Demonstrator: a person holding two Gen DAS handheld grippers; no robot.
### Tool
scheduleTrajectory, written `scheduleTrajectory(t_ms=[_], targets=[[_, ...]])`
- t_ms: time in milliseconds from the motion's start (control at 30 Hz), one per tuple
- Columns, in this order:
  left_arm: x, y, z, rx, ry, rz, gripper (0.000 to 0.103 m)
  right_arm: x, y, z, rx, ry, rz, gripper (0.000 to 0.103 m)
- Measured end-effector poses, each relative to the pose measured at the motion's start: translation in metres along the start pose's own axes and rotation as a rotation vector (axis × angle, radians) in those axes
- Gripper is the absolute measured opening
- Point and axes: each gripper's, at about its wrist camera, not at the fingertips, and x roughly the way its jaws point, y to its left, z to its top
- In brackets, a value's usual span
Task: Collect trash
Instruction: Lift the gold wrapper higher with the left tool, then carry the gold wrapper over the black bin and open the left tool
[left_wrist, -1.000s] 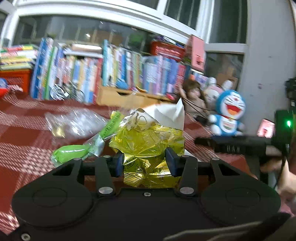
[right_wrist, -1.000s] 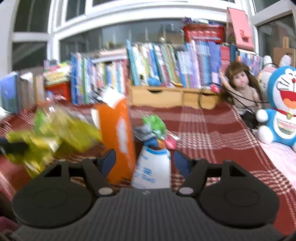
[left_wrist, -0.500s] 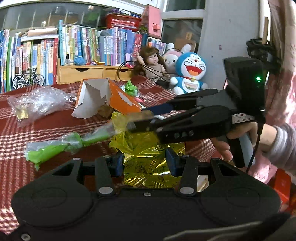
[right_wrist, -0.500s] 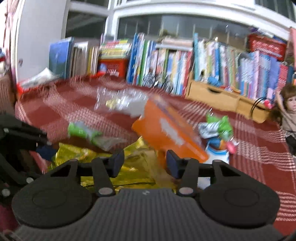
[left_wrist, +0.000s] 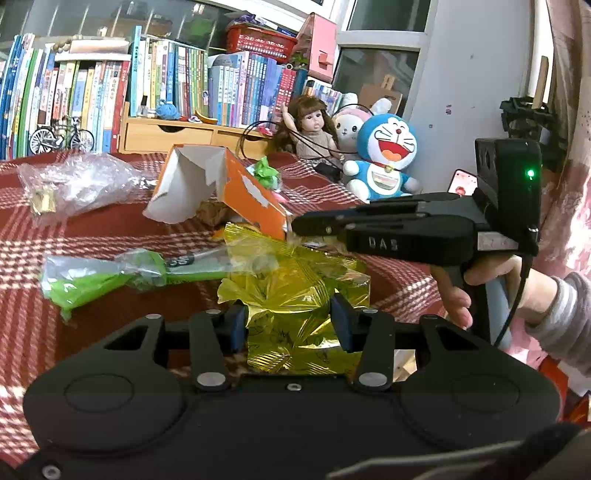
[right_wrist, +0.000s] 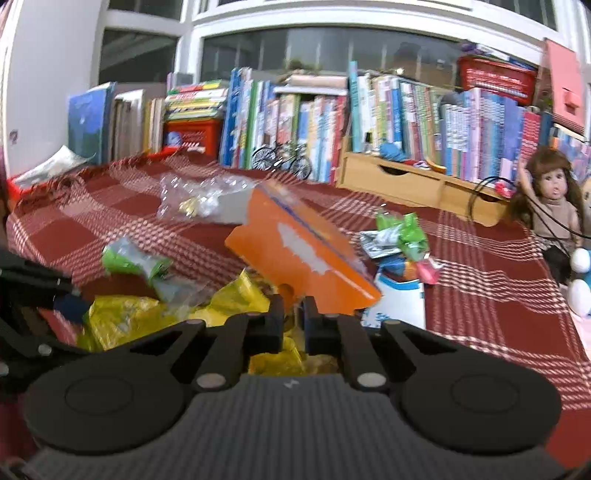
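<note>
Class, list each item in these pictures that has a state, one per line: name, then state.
Left hand-held gripper: shut on the gold foil wrapper.
Right hand-held gripper: jaws closing on the orange carton's edge.
Orange carton: torn open, tilted.
Green wrapper: crumpled, lying flat.

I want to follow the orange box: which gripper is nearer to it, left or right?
Right. The right gripper is closing its jaws on the lower edge of the torn orange box. The left gripper is nearer the camera, clamped on the gold foil wrapper.
</note>
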Motion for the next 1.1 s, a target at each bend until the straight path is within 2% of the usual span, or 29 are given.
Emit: scheduleTrajectory(t_ms=[400,733,867,1100], targets=[[-0.005,-0.024,-0.014,0.004,0.041,-0.063,0.043,-0.027,-0.012,-0.009,0.069,-0.022,0.006,0.013],[-0.040,-0.057,-0.037,0.077,0.079,-0.019,0.043,-0.060,-0.009,-0.037,0.143,-0.008,0.053,0.013],[-0.056,-0.067,-0.055,0.052,0.135,-0.011,0.043,-0.071,0.000,-0.053,0.165,0.014,0.083,0.013],[-0.062,-0.075,-0.097,0.062,0.287,0.086,0.043,-0.078,0.018,-0.092,0.231,0.096,0.132,0.013]])
